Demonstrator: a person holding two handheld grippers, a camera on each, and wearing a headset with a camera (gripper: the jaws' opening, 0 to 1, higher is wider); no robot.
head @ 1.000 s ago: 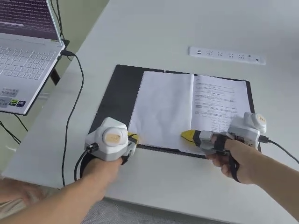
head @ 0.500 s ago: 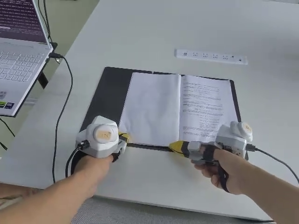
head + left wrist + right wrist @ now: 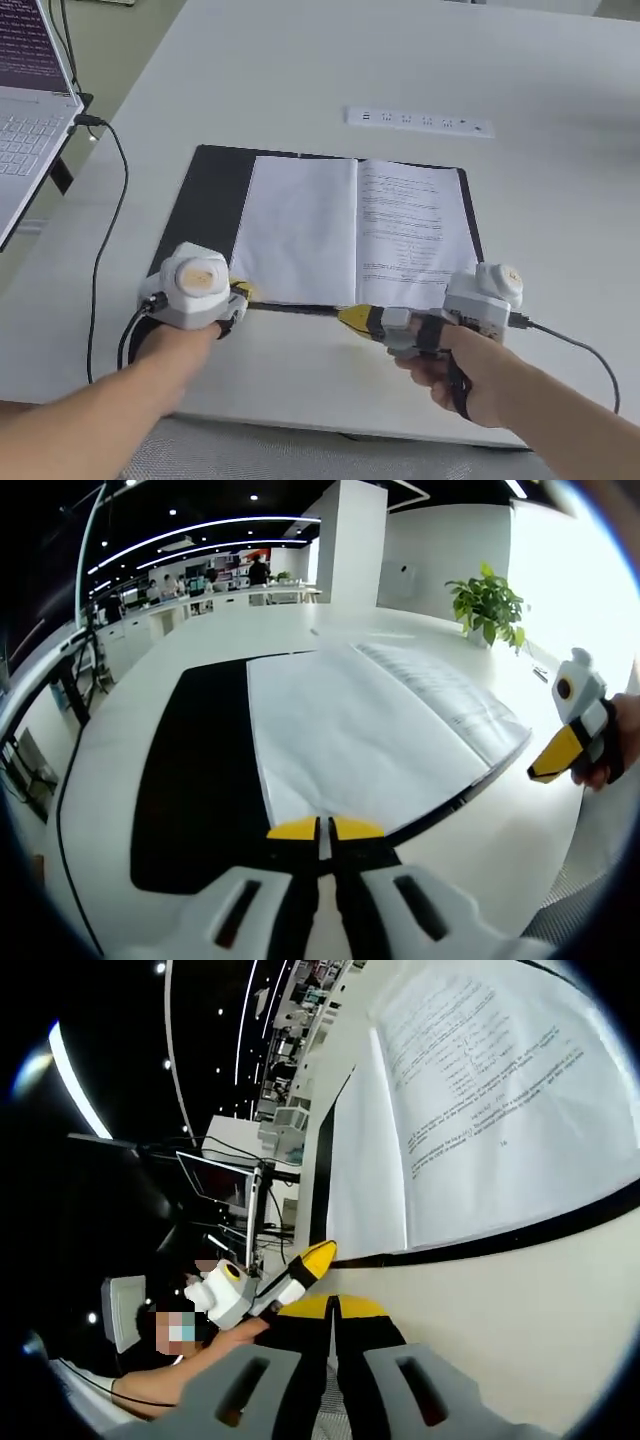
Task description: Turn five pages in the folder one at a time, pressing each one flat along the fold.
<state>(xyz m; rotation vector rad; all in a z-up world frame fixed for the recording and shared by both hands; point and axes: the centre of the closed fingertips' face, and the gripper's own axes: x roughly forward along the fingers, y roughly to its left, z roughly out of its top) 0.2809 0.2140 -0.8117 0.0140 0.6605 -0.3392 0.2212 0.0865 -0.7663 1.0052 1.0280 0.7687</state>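
Note:
The black folder [image 3: 205, 210] lies open on the white table, with a blank white page [image 3: 295, 230] on its left and a printed page [image 3: 410, 225] on its right. My left gripper [image 3: 241, 292] is shut, its yellow tips [image 3: 320, 828] at the blank page's [image 3: 350, 730] near left corner on the folder's front edge. My right gripper [image 3: 355, 318] is shut too, with its tips [image 3: 335, 1305] over the bare table just in front of the folder's edge [image 3: 520, 1235], below the fold. Each gripper shows in the other's view: the right gripper [image 3: 560, 755] and the left gripper [image 3: 305, 1265].
A white power strip [image 3: 420, 122] lies beyond the folder. At the far left an open laptop [image 3: 25, 100] sits on a stand, and its black cable [image 3: 105, 230] runs down the table's left side. The table's front edge is close under my hands.
The head camera has shifted. My right gripper has drawn back from the bottom of the pages by the fold onto the table in front. The left gripper stays at the page corner.

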